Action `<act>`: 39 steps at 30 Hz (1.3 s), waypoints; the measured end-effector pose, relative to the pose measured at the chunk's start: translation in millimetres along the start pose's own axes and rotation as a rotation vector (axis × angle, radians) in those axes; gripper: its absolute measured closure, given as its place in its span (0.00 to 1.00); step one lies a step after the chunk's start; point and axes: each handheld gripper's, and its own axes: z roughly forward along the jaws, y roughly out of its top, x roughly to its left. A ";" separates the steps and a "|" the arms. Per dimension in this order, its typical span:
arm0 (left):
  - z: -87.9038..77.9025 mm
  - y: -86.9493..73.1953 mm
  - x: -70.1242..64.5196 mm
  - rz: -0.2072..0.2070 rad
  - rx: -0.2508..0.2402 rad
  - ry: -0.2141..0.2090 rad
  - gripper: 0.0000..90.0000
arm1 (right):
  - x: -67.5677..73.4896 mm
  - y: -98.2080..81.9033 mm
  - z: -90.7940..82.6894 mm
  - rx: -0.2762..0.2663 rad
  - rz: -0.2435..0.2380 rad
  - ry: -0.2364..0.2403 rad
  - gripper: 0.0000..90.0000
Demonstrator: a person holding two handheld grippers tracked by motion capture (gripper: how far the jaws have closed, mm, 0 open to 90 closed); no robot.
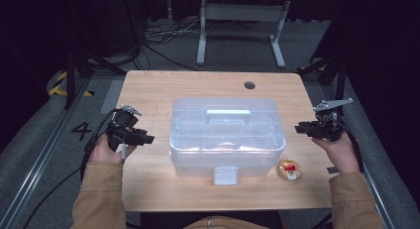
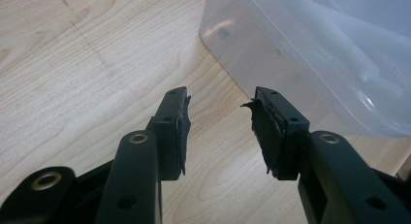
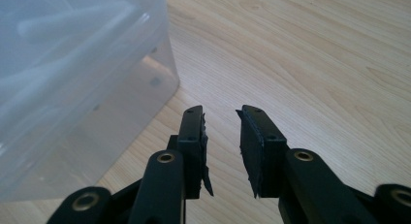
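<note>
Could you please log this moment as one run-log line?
left gripper: open, empty | right gripper: open, empty | clear box: lid closed, between them

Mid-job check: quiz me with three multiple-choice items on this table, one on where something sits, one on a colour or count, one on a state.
1. Where does the small round container lie?
A. On the table by the box's front right corner
B. On top of the box's lid
C. At the far left corner of the table

2. What colour is the storage box?
A. Solid red
B. Clear, see-through plastic
C. Black

3. How do the left gripper and right gripper stand?
A. Both clamped on the box's handle
B. One holds the round container
C. Both open, nothing between the jaws

Answers: 1 A, the high view shows it on the wooden table beside that corner. 2 B, the inside shows through its walls and lid. 3 C, each gripper view shows bare wood in the gap between its jaws.
</note>
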 end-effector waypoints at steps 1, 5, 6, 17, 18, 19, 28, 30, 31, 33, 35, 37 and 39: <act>-0.1 0.1 0.8 -0.005 0.001 -0.005 0.64 | 0.1 0.5 0.2 0.000 0.007 0.012 0.80; -0.6 0.8 -0.4 0.016 -0.003 -0.007 0.64 | 2.9 1.5 2.5 -0.003 -0.027 0.008 0.80; -0.6 0.8 -0.4 0.016 -0.003 -0.007 0.63 | 2.9 1.5 2.5 -0.003 -0.027 0.008 0.80; -2.6 3.0 -3.2 0.024 0.010 -0.022 0.61 | 8.4 0.8 7.8 0.011 -0.050 0.012 0.76; -2.9 3.4 -3.4 0.024 0.008 -0.028 0.61 | 9.0 0.7 8.0 0.014 -0.053 0.011 0.76; -3.9 4.4 -4.5 0.032 0.006 -0.032 0.61 | 8.9 0.5 8.1 0.012 -0.058 0.011 0.76; -21.2 12.0 -20.3 0.091 -0.021 -0.042 0.57 | 6.3 -2.5 -2.4 -0.008 -0.042 0.009 0.75; -27.0 13.3 -22.6 0.097 -0.029 -0.045 0.57 | 6.0 -3.8 -3.9 -0.006 -0.027 0.011 0.74; -29.8 14.5 -23.3 0.100 -0.033 -0.052 0.58 | 5.5 -4.2 -3.7 -0.006 -0.024 0.006 0.74; -34.0 17.5 -25.4 0.106 -0.041 -0.063 0.58 | 5.8 -5.1 -2.3 -0.004 -0.029 -0.003 0.71; -36.8 21.6 -28.9 0.118 -0.041 -0.065 0.57 | 7.3 -5.7 -1.5 0.010 -0.033 -0.015 0.70; -40.6 27.9 -35.7 0.146 -0.045 -0.075 0.57 | 6.7 -6.5 -0.7 0.003 -0.039 -0.018 0.70; -41.7 30.2 -37.9 0.152 -0.047 -0.078 0.57 | 6.2 -7.2 -0.3 0.004 -0.034 -0.018 0.70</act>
